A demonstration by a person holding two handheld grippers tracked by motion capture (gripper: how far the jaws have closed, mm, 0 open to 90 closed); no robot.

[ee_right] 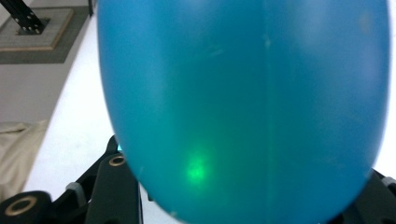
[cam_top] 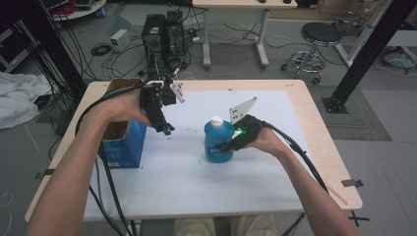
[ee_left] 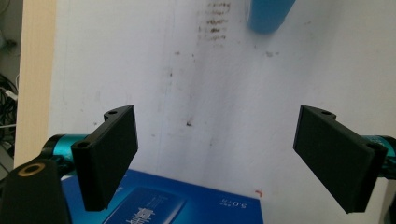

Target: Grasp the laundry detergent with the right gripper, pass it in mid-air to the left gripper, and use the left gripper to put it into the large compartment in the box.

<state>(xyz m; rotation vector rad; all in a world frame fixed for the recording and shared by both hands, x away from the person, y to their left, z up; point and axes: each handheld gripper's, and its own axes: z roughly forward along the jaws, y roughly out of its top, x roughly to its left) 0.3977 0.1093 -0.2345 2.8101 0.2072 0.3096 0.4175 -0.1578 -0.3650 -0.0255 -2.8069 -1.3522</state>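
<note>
A blue bottle [cam_top: 216, 143] with a white cap [cam_top: 216, 120] stands upright on the white mat near the table's middle. My right gripper [cam_top: 230, 144] comes at it from the right and is shut on its lower body. In the right gripper view the bottle [ee_right: 243, 102] bulges between the black fingers [ee_right: 112, 191]. My left gripper [cam_top: 167, 129] hovers to the bottle's left, above the mat, pointing down. Its jaws [ee_left: 217, 119] stand wide open with nothing between them. The bottle's base [ee_left: 271, 14] shows at the top of the left gripper view.
An open blue carton [cam_top: 123, 142] stands at the table's left, just under my left hand, and its lid [ee_left: 177, 203] lies below the left jaws. The white mat [cam_top: 196, 182] has faint stains. Past the far table edge are computer towers [cam_top: 162, 34], a desk and a stool [cam_top: 319, 39].
</note>
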